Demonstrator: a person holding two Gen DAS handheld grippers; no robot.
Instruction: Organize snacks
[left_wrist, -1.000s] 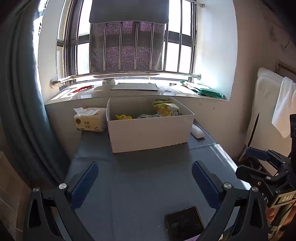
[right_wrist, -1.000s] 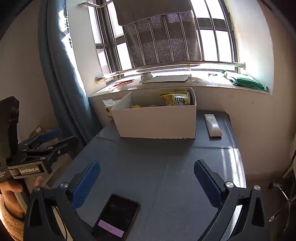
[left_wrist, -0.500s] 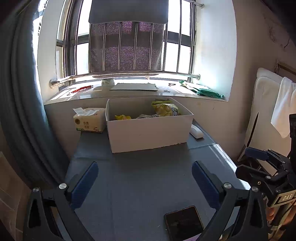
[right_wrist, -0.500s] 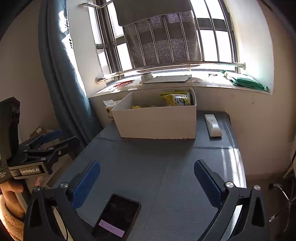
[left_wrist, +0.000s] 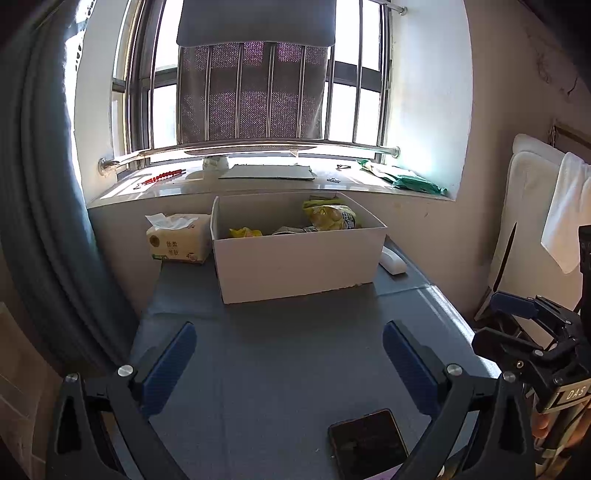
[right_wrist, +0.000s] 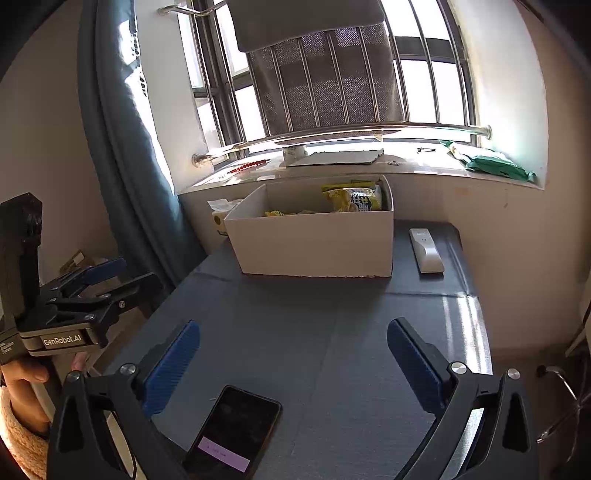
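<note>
Snack packets are sitting inside a white rectangular cardboard box (left_wrist: 299, 266) at the far end of a grey cloth-covered desk (left_wrist: 288, 354), just under the window sill in the middle of the left wrist view. A yellow crinkled snack bag (left_wrist: 332, 218) is leaning against the box's back right corner, and a smaller yellow packet (left_wrist: 243, 232) is lying low toward its left side; between them something silvery is showing, too small to make out.

Both grippers are hovering above the near part of the desk with nothing between their blue-padded fingers. The left gripper (left_wrist: 288, 365) is holding its jaws spread wide, empty. The right gripper (right_wrist: 291, 365) is likewise keeping its jaws released and wide apart. In the right wrist view the left gripper (right_wrist: 110, 284) is appearing at the left edge, gripped by a hand (right_wrist: 22, 380) in a fluffy cream sleeve.

A black smartphone (right_wrist: 236, 428) is lying flat on the desk at the lower middle of the right wrist view, near the left finger. A white slim remote control (right_wrist: 424, 251) is resting on the desk just right of the box. A soft pack of tissues (left_wrist: 177, 240) is standing just left of the box, against the wall.
</note>
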